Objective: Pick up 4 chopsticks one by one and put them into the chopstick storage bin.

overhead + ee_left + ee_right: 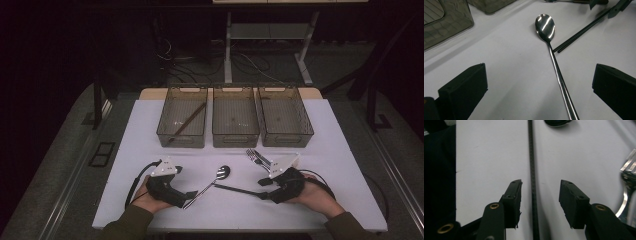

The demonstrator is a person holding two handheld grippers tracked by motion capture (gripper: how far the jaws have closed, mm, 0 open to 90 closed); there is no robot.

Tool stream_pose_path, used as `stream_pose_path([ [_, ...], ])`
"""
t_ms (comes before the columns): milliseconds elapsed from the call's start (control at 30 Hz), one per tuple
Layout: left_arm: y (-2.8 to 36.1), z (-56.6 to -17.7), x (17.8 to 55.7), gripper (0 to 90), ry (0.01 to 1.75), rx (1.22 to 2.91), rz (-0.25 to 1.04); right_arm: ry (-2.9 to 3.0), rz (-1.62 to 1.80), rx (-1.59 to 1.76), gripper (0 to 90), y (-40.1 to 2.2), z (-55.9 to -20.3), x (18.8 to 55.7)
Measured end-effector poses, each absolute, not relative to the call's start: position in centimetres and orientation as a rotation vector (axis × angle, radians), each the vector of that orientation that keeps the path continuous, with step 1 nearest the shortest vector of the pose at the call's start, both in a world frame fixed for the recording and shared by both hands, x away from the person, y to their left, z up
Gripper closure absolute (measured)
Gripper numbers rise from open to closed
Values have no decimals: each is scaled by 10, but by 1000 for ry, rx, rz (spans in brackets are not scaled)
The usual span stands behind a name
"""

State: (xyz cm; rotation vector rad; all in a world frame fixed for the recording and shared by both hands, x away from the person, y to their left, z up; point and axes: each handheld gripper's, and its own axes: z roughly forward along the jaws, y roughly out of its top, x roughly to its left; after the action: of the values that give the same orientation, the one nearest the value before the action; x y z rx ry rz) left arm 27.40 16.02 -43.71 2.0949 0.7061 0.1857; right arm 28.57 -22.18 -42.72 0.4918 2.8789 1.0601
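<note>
Straddling the thin black chopstick (532, 170), the right gripper (540, 187) stands released, pads clear. Close squarely before lifting. Left gripper (540, 82) gapes wide around the long steel spoon (554, 62).

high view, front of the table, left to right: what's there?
left gripper → spoon → black chopstick → fork → right gripper

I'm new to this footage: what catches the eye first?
Three dark bins line the white table's far side, the left one holding a chopstick. Near the person, a shiny spoon lies between the open left hand-held gripper and the open right hand-held gripper, which straddles a black chopstick.
</note>
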Motion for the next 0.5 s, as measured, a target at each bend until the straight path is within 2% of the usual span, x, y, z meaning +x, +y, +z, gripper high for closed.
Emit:
stream_pose_path([
  [233,160,-437,274,0,705,2097,185,2831,1048,565,829,-239,-423,288],
  [333,160,-437,274,0,706,2098,185,2861,1021,535,881,-237,-426,288],
  [500,160,-437,274,0,705,2098,185,2901,993,471,897,-231,-430,285],
])
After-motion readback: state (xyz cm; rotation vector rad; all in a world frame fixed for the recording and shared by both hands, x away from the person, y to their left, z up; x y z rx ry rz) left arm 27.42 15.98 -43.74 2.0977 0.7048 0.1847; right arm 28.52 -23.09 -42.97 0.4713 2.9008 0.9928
